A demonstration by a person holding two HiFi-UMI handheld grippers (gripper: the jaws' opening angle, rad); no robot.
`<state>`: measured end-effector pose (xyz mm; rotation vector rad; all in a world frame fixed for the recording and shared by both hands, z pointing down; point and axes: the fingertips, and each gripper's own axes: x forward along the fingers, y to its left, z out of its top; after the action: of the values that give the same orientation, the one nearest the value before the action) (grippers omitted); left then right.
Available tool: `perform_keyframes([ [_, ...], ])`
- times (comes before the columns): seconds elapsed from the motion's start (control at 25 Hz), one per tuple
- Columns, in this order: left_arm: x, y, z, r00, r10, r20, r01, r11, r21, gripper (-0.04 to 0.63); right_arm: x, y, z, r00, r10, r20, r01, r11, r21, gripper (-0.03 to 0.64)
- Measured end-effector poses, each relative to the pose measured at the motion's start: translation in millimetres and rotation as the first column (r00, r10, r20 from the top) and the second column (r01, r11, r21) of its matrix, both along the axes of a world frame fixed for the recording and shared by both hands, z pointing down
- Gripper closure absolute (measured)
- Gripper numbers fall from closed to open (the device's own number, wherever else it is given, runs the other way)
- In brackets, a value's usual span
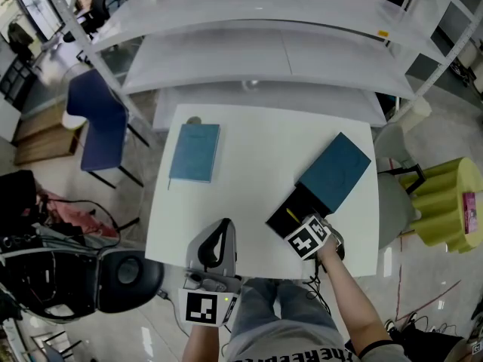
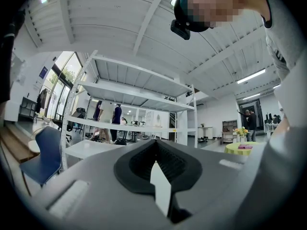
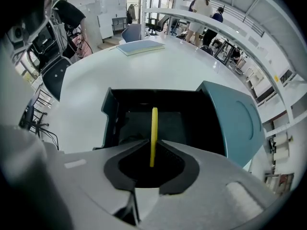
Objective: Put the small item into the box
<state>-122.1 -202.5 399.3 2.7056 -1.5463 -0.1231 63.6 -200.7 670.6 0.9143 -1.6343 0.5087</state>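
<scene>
Right gripper (image 3: 152, 146) clamped on a thin yellow item (image 3: 154, 128), held edge-on just over the dark inside of the open box (image 3: 109, 114), lid (image 3: 237, 121) folded back; left gripper (image 2: 156, 152) closed on nothing, at the near edge of the table (image 1: 264, 164), well apart from the box. Probably best lowered below the rim, centred between the walls, then released by a slow opening; likely bounce-out if dropped from above.

My right gripper (image 3: 153, 146) pinches a thin yellow item (image 3: 154, 126) upright, edge-on, over the open, black-lined teal box (image 3: 109, 115).
</scene>
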Motion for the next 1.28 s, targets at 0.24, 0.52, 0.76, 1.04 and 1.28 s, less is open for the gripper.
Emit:
perform_keyframes([
  [0.24,-1,1,2,1.000,-0.003,-0.001,0.003,1.000,0.003,0.575,1,3,5,0.998,-0.040,-0.045,0.039,0.999,-0.014,0.563],
  [0.52,-4,3,3,1.000,-0.004,-0.003,0.004,1.000,0.000,0.575,0,5,7,0.996,-0.068,-0.057,0.066,0.997,-0.027,0.557],
  [0.76,-4,3,7,1.000,-0.005,-0.004,0.005,1.000,-0.003,0.575,1,3,9,0.997,-0.066,-0.040,0.065,0.998,-0.026,0.545],
  [1.04,-6,5,5,1.000,0.008,0.001,-0.008,1.000,-0.006,0.575,-2,2,-7,0.996,-0.014,0.092,0.011,0.999,0.036,0.540],
  [1.28,-3,4,2,1.000,0.026,0.004,-0.026,1.000,0.003,0.575,-2,-6,-34,0.977,0.033,0.212,-0.067,0.986,0.156,0.612],
])
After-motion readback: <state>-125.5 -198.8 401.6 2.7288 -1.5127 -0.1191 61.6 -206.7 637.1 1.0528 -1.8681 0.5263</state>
